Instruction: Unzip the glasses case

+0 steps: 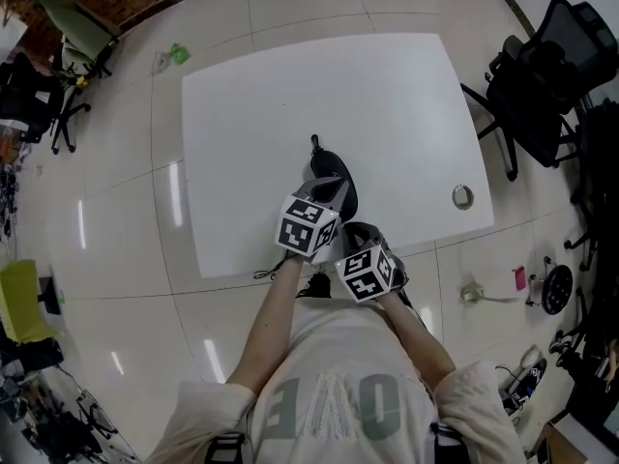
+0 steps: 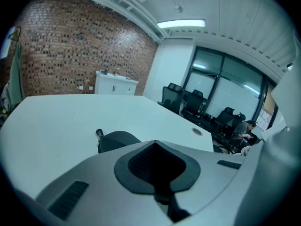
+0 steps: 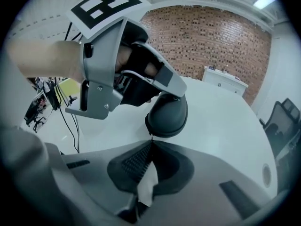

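Black glasses case (image 1: 348, 197) lies on the white table (image 1: 387, 95), near its six o'clock edge. My right gripper (image 3: 151, 144) is clamped on the zip pull (image 3: 151, 137) at the case's near end. My left gripper (image 2: 155, 142), jaws together and empty, sits over the case.

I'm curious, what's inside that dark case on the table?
Its contents are hidden: the case looks zipped, showing only its dark shell. The left gripper covers part of its top.
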